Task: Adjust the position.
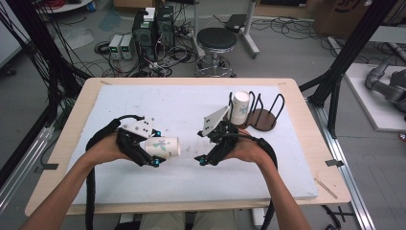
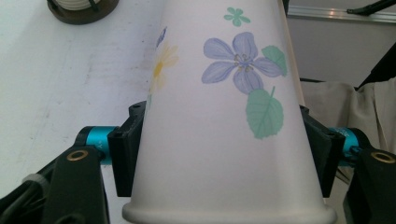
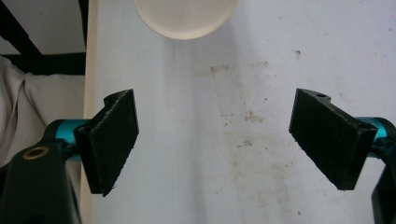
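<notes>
Holding a paper cup (image 1: 163, 147) on its side, your left gripper (image 1: 154, 152) pinches it tight, just above the white table (image 1: 191, 182). Your right gripper (image 1: 201, 159) is spread wide with nothing in it, and it faces the cup. One more cup (image 1: 239, 108) already sits in the wire rack (image 1: 261, 117) at the back. So part of the job looks done. This cup probably needs to go to the rack next.
</notes>
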